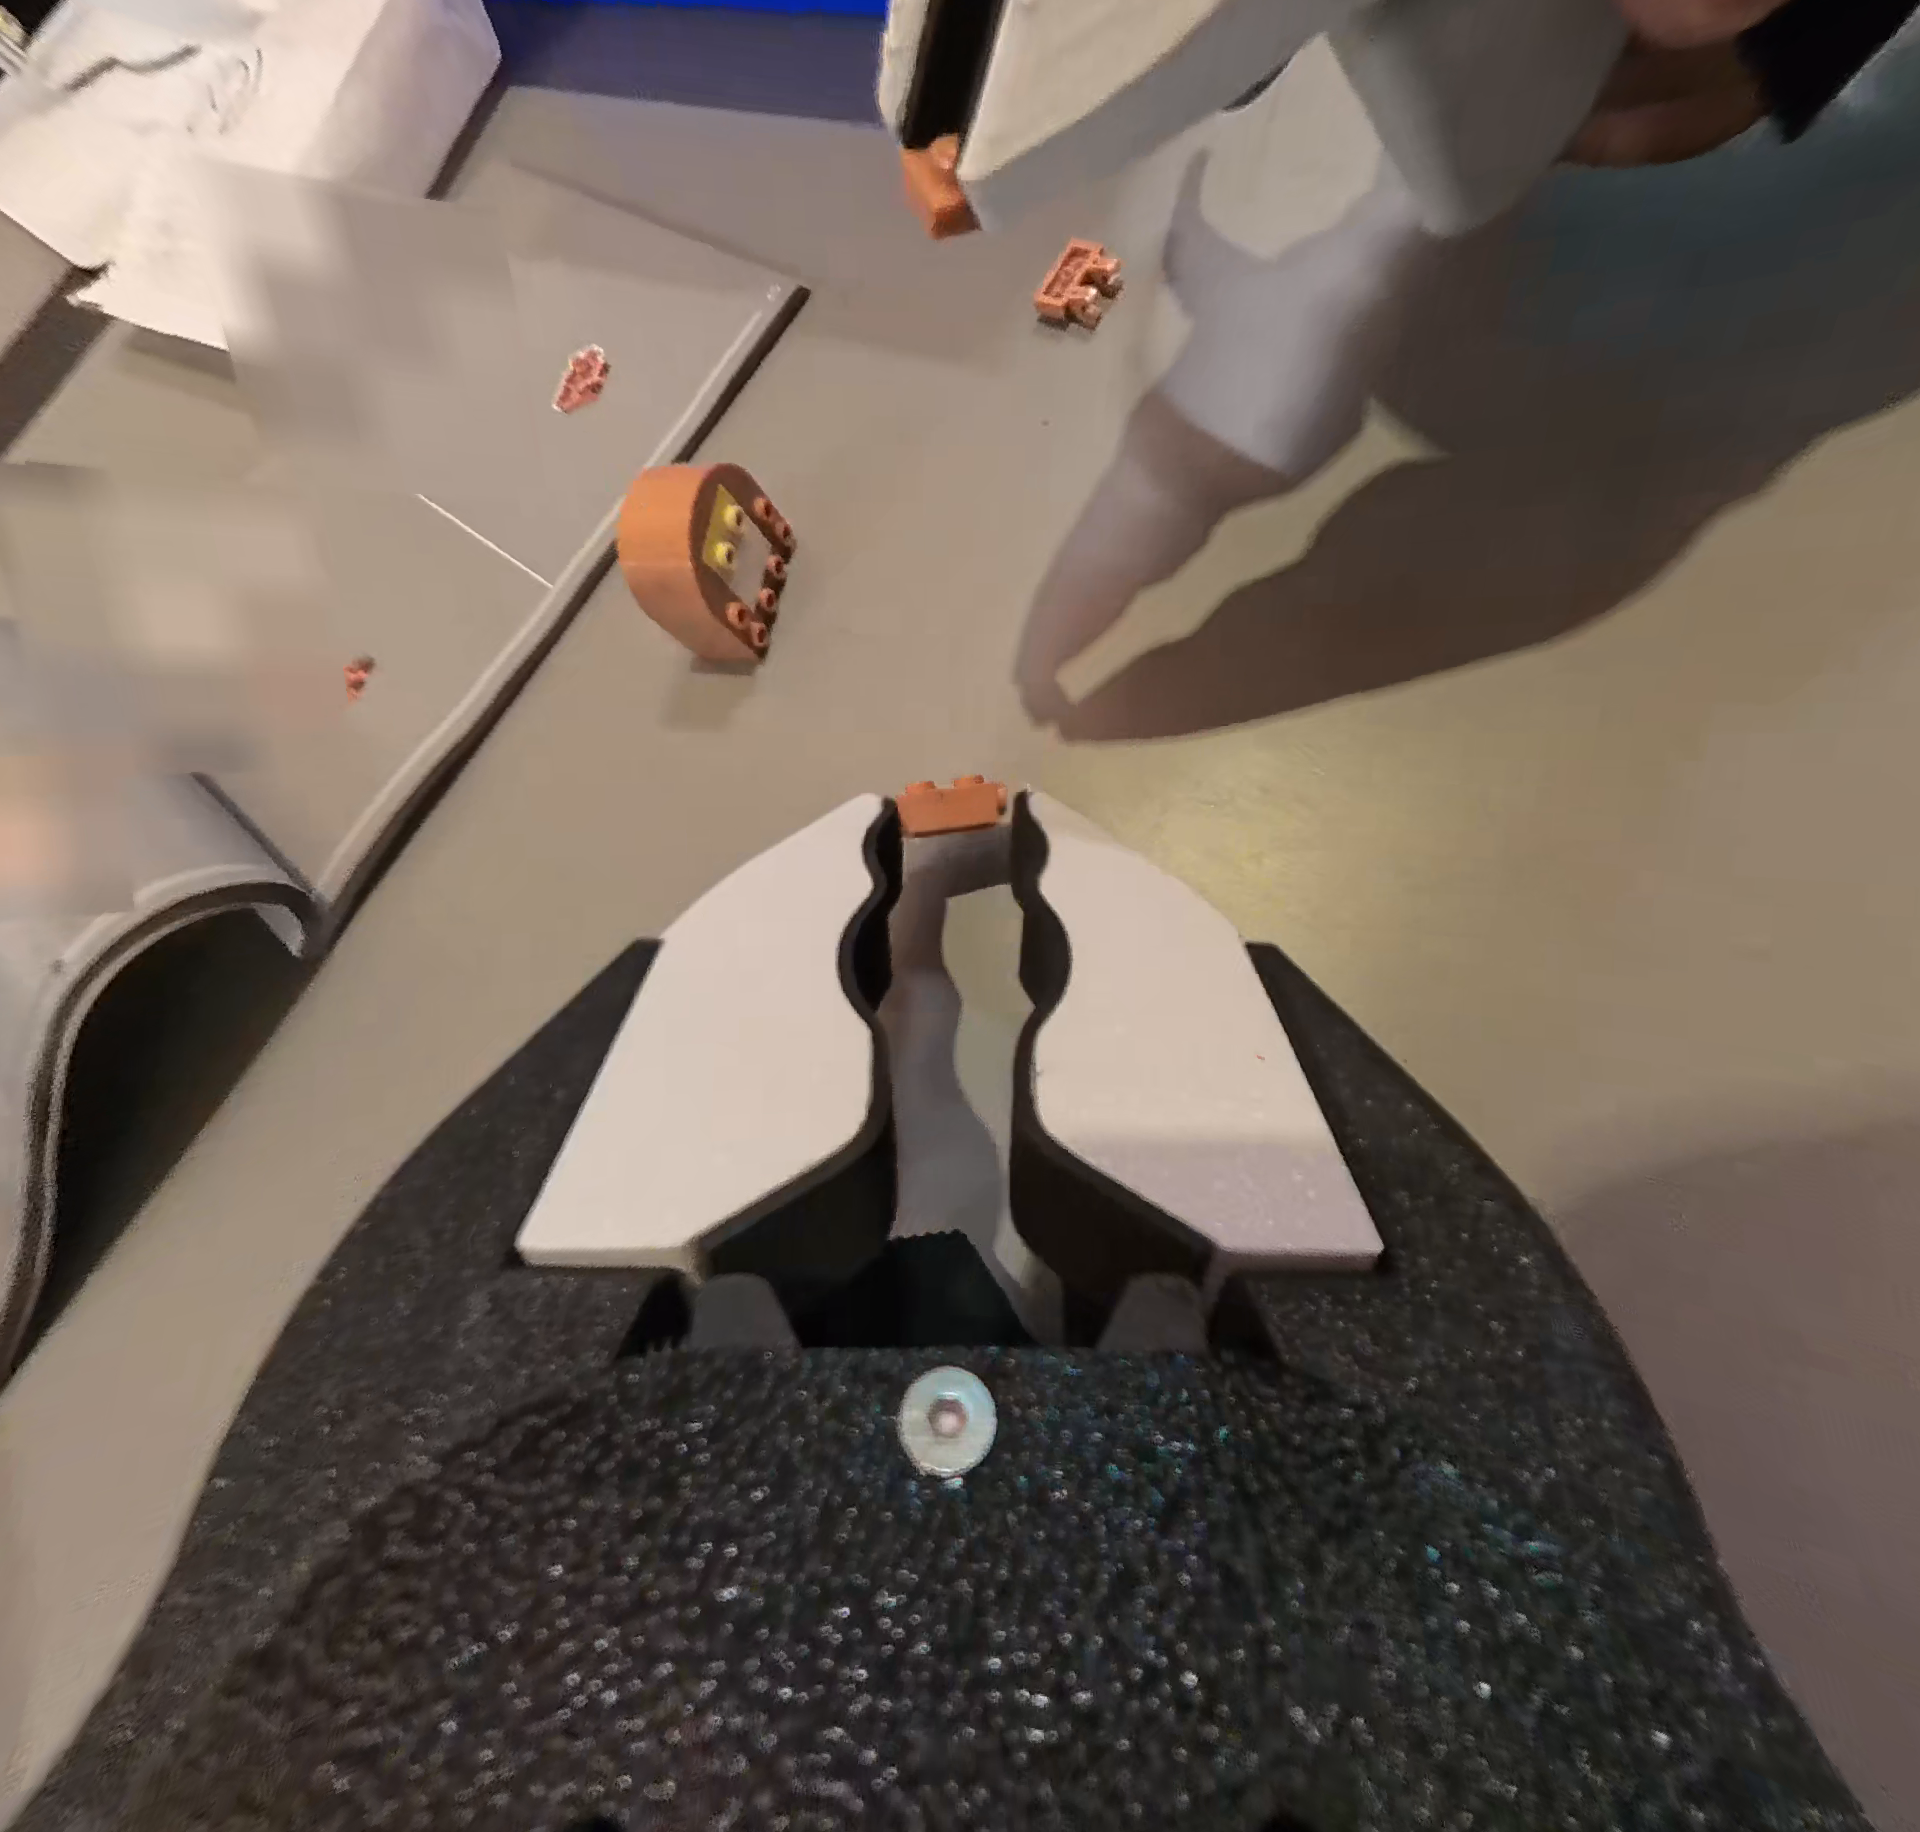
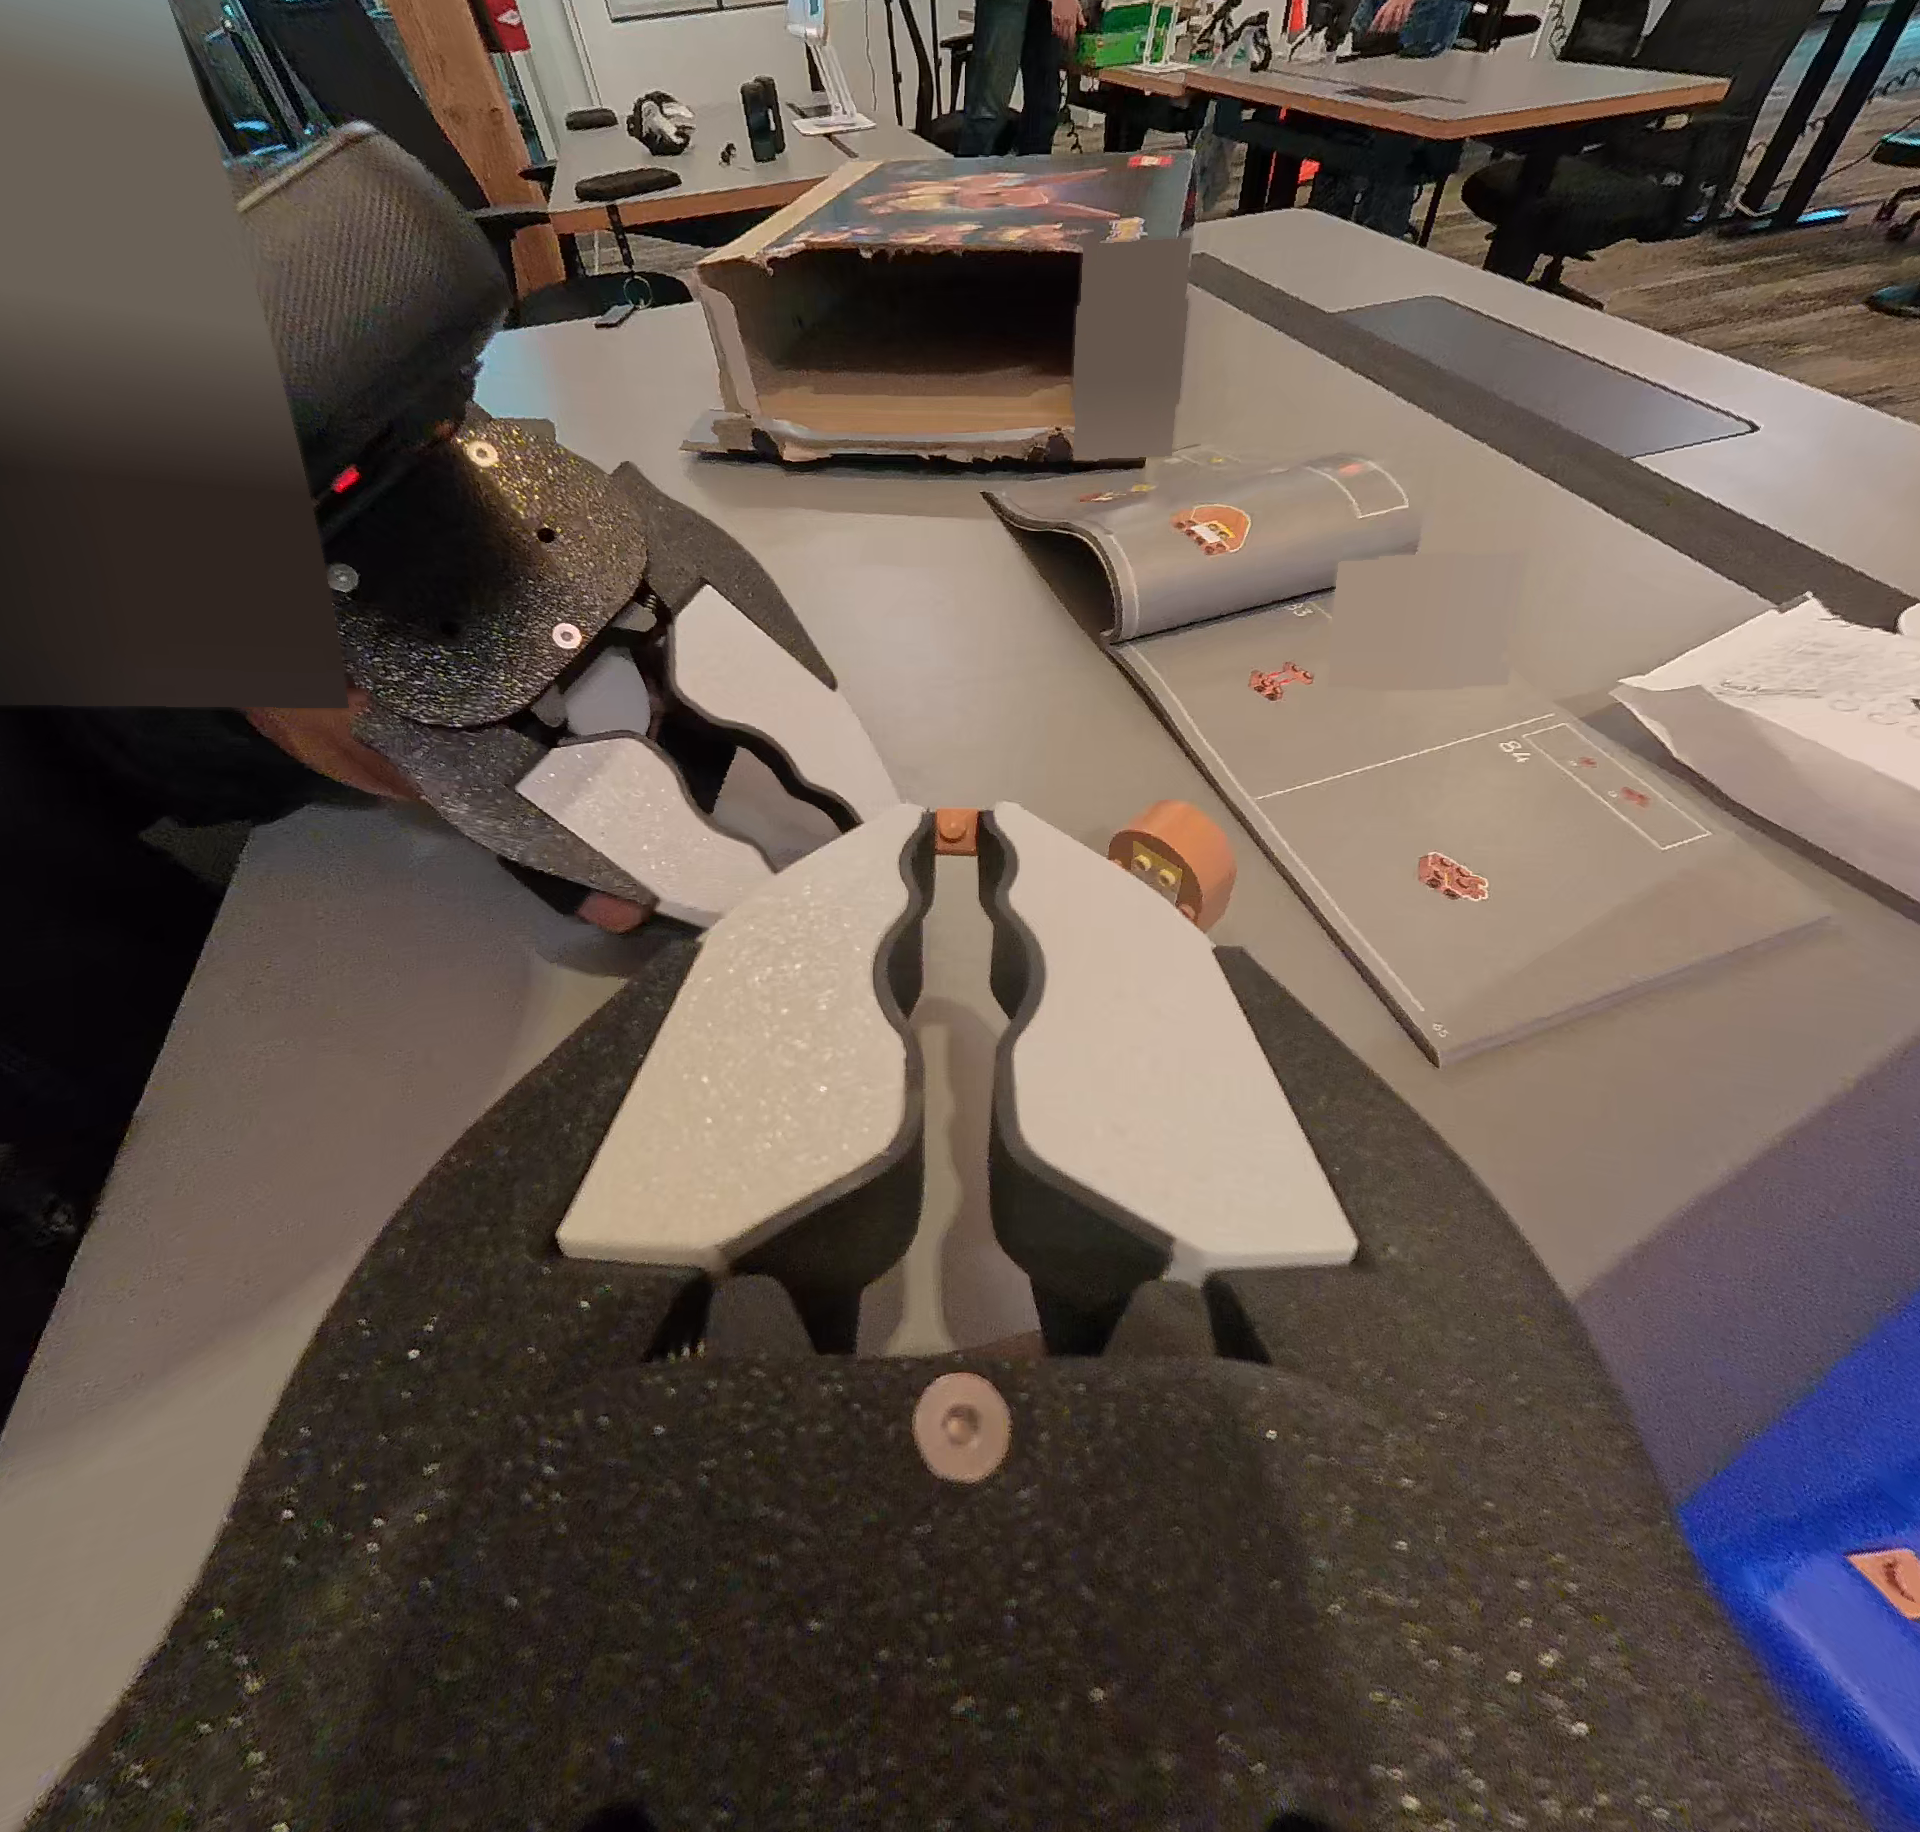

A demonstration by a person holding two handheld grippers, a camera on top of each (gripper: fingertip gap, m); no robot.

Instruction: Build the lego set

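My left gripper (image 1: 956, 814) is shut on a small brown two-stud brick (image 1: 953, 808), held lengthwise at its fingertips just above the grey table (image 1: 1351, 951). My right gripper (image 2: 956, 826) is shut on a small brown brick (image 2: 954, 834) at its tips. In the left wrist view it hangs at the top with that brick (image 1: 940, 190). A round brown assembly with yellow studs (image 1: 707, 561) lies on the table between them and also shows in the right wrist view (image 2: 1174, 873). The left gripper's fingers (image 2: 644, 816) lie left of mine, tips hidden.
An open instruction booklet (image 2: 1455, 847) lies right of the assembly. A small brown clip piece (image 1: 1081, 284) lies beyond it. A torn cardboard box (image 2: 935, 328) stands at the back. White paper bags (image 2: 1787, 702) and a blue bin (image 2: 1818, 1574) are at the right. The grippers' ends are close to 9 centimetres from one another.
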